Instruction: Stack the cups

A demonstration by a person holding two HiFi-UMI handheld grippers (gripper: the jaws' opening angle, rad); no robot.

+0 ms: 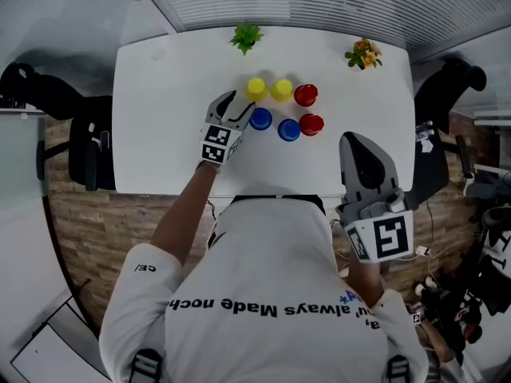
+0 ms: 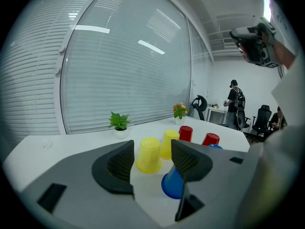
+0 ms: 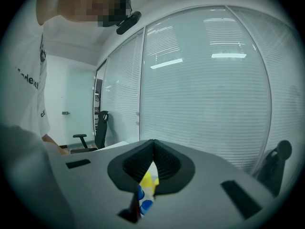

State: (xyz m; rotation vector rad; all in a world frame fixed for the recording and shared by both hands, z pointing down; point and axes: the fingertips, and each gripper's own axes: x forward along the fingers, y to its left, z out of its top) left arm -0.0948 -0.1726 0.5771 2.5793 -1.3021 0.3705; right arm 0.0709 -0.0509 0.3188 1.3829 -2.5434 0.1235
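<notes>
Seen from above, a person holds the left gripper [image 1: 233,110] over a white table [image 1: 160,118]. Its fingers are released and stand apart with nothing pressed between them. Just past the fingertips stand two yellow cups [image 1: 256,88]. A blue cup [image 1: 260,118] sits just beside the inner finger. A second blue cup [image 1: 289,129] and two red cups [image 1: 306,95] lie farther that way. All six are upside down and unstacked. The right gripper [image 1: 352,139] stays near the table's front edge, its fingers clenched together on nothing.
</notes>
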